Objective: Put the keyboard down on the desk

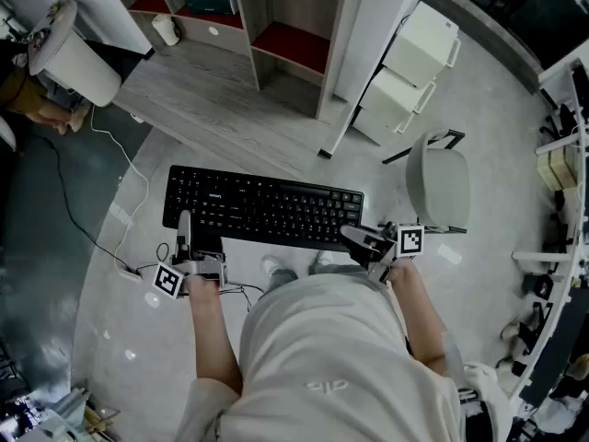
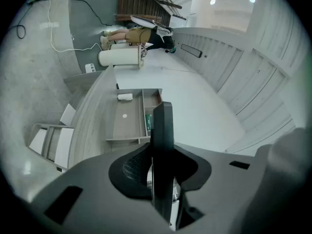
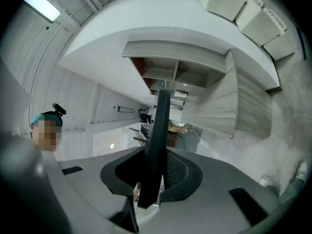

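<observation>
The biggest thing here is the gray wooden desk point(image 1: 198, 86). It is in front of the person, and its bare top is where the keyboard has to go. At the back of the desk is a set of shelves point(image 1: 276, 26) with red floors inside.

The black keyboard point(image 1: 262, 208) is not on the desk yet. It is up in the air, flat, between the person and the front edge of the desk, with the floor under it. So I think this is the carrying step.

The left gripper point(image 1: 184, 224) pinches the keyboard's left end. The right gripper point(image 1: 353, 237) pinches its right end. In both gripper views the thin keyboard sits edge-on between the jaws, and the jaws are squeezed onto it.

Next, I think both hands have to push forward together, keep the keyboard flat, and lower it onto the bare wood. The jaws should let go only when it rests there. It should stop before the shelves.

Other things around:
- On the right is a gray chair point(image 1: 438, 188), near the right gripper. It could get bumped.
- Behind the chair is a white set of drawers point(image 1: 409, 67).
- At the left end of the desk is a white round tub point(image 1: 74, 63).
- A white cable point(image 1: 103, 168) runs over the floor to a power strip point(image 1: 129, 271) near the person's feet, and they could trip on it.
- A small white roll point(image 1: 166, 30) sits on a shelf.
</observation>
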`<state>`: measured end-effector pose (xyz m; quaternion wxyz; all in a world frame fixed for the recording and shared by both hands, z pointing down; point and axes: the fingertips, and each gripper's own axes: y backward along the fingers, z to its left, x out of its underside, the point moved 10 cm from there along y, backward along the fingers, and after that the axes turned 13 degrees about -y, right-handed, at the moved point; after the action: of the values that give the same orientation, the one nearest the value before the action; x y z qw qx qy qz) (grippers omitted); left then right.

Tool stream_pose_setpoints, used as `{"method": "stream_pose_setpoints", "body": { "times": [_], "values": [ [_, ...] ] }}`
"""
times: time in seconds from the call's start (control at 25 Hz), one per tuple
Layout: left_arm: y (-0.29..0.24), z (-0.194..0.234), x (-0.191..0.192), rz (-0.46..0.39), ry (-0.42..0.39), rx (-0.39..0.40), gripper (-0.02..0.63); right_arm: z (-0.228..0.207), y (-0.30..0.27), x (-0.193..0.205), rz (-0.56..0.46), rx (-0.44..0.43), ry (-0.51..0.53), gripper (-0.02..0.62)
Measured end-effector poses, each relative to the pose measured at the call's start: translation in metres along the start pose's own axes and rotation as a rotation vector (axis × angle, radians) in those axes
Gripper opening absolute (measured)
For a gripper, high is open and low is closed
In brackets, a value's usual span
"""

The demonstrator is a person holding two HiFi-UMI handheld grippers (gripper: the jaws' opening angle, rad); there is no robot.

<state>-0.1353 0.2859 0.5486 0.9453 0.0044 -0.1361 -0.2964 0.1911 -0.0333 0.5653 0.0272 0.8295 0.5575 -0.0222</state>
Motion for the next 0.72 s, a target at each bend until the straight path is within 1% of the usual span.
{"method": "stream_pose_setpoints", "body": {
  "times": [0.32, 0.48, 0.72],
  "values": [
    [0.004, -0.009, 0.008, -0.03, -0.007, -0.028, 0.101, 0.002, 0.005, -0.015, 0.029, 0.002, -0.012, 0.107],
    [0.005, -0.016, 0.015, -0.054, -0.034, -0.027, 0.101, 0.005, 0.012, -0.025, 0.05, -0.017, -0.015, 0.107],
    [0.007, -0.015, 0.037, -0.09, -0.032, -0.06, 0.101, -0.006, 0.023, -0.044, 0.068, -0.011, -0.042, 0.107]
  ]
}}
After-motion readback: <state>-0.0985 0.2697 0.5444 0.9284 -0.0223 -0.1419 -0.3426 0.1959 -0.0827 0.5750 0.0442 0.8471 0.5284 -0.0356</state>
